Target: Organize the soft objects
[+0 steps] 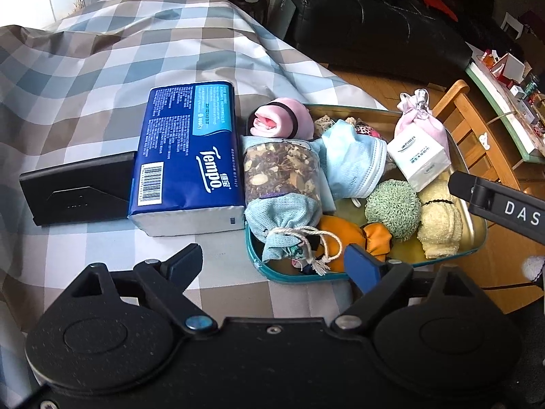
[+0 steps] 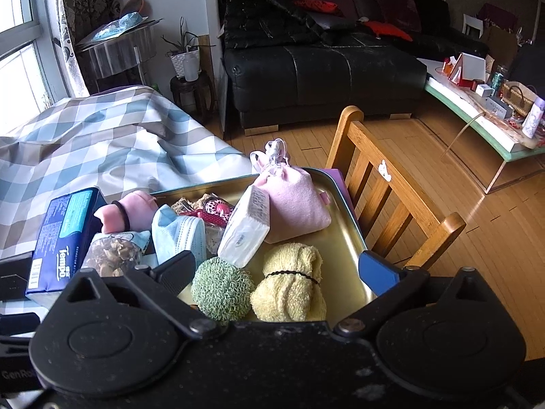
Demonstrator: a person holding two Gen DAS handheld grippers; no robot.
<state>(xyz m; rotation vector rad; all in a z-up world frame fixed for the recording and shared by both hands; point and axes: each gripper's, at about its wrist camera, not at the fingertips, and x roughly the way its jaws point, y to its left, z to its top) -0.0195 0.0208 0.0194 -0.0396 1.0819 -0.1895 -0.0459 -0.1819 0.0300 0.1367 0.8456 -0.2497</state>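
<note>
A teal-rimmed metal tray (image 1: pixel 473 235) (image 2: pixel 340 238) holds several soft things: a potpourri sachet (image 1: pixel 282 184), a rolled pink cloth (image 1: pixel 282 119), a blue face mask (image 1: pixel 351 160), a green knitted ball (image 1: pixel 391 208) (image 2: pixel 221 289), a rolled yellow towel (image 1: pixel 439 221) (image 2: pixel 289 289), a white tissue pack (image 1: pixel 422 160) (image 2: pixel 245 235), a pink pouch (image 2: pixel 293 197) and an orange cloth (image 1: pixel 354 235). A blue Tempo tissue pack (image 1: pixel 190 156) (image 2: pixel 58 238) lies left of the tray. My left gripper (image 1: pixel 276 262) is open and empty at the tray's near edge. My right gripper (image 2: pixel 276 269) is open and empty over the yellow towel and green ball.
A black box (image 1: pixel 78 191) lies left of the Tempo pack on the checked tablecloth (image 1: pixel 102 68). A wooden chair (image 2: pixel 385 184) stands right behind the tray. A black sofa (image 2: pixel 323 64) and a cluttered low table (image 2: pixel 494 112) are farther off.
</note>
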